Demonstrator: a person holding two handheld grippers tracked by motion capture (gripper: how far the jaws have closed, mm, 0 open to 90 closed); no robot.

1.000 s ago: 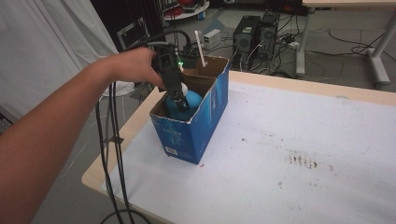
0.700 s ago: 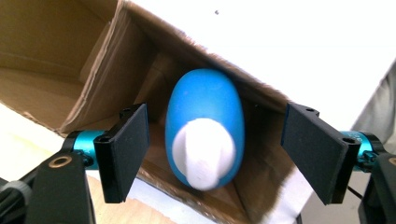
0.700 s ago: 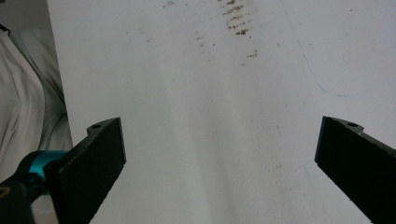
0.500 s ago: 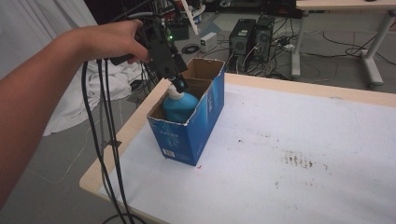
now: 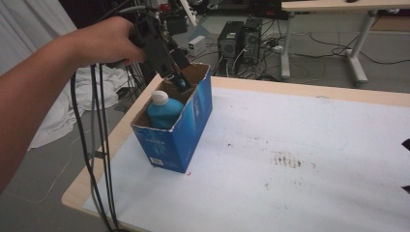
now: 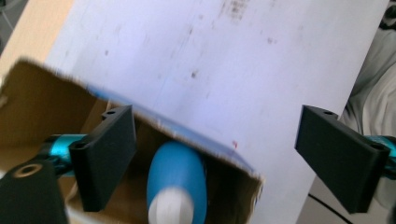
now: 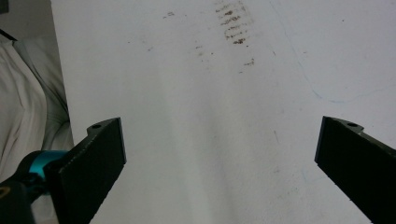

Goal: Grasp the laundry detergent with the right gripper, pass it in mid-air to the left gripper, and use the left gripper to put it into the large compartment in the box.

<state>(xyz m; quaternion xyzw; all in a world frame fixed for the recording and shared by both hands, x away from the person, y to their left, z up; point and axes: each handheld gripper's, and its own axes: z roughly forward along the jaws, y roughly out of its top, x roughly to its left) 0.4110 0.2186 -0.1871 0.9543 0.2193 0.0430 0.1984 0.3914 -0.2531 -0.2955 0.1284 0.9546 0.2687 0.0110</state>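
Observation:
A blue bottle (image 5: 163, 114) with a white cap (image 5: 159, 97) stands inside an open blue cardboard box (image 5: 180, 137) near the table's left edge. A hand holds my left gripper (image 5: 180, 81) just above the box's far end, clear of the bottle. Its jaws have just been opening and now stand wide apart with nothing pressed between them. In the left gripper view the bottle (image 6: 177, 179) lies below the left gripper (image 6: 215, 161), inside the box's brown walls (image 6: 42, 109). My right gripper (image 7: 219, 172) hangs open over the bare white tabletop (image 7: 196, 93).
The white tabletop (image 5: 300, 145) has dark smudges (image 5: 287, 159) right of the middle. Black cables (image 5: 99, 159) hang down past the table's left edge. Beyond the table, computer towers (image 5: 239, 41) and desk legs stand on the floor.
My left gripper has let go of the bottle's top, opened wide and risen out of the box toward its far end. The bottle stays in the box.

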